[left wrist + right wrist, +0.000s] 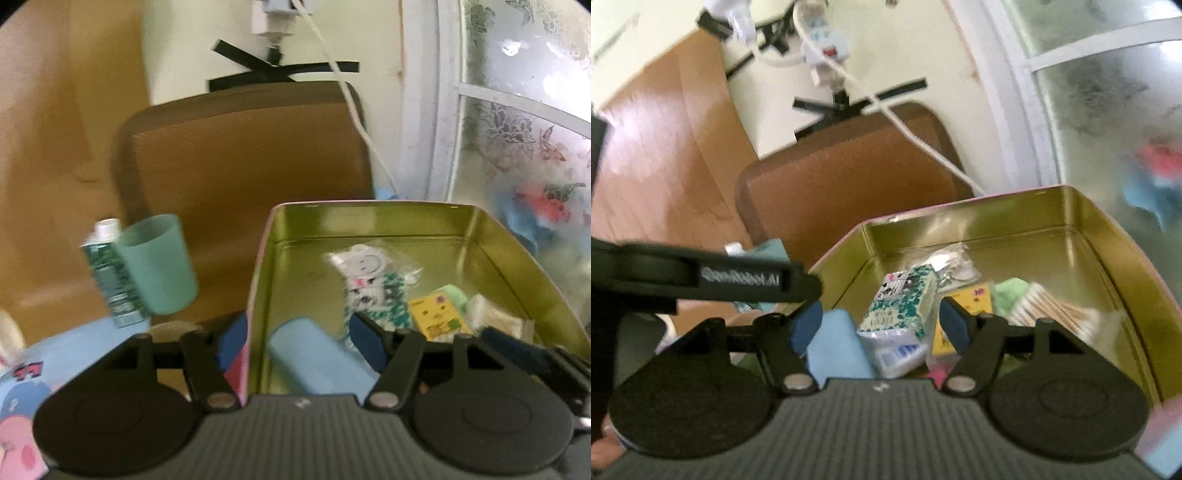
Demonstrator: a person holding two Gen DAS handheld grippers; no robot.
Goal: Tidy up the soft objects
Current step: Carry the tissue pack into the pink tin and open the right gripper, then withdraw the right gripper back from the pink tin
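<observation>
A gold tin (369, 221) with a pink outside stands open in front of both grippers. On its floor lie a light blue soft pouch (317, 358), a green-patterned tissue pack (373, 299), a bagged keychain (364, 262), a yellow card (437, 314) and cotton swabs (495, 317). My left gripper (298, 343) is open and straddles the tin's left wall, the pouch lying loose between its fingers. My right gripper (881, 326) is open over the tin (997, 218), with the tissue pack (901, 317) and the pouch (838, 343) lying between its pads and not pressed.
A teal cup (159, 266) and a green-labelled bottle (107, 280) stand left of the tin on a blue cartoon cloth (22, 387). Behind are a brown chair back (240, 166), a hanging white cable (354, 110) and a frosted window (517, 147) to the right.
</observation>
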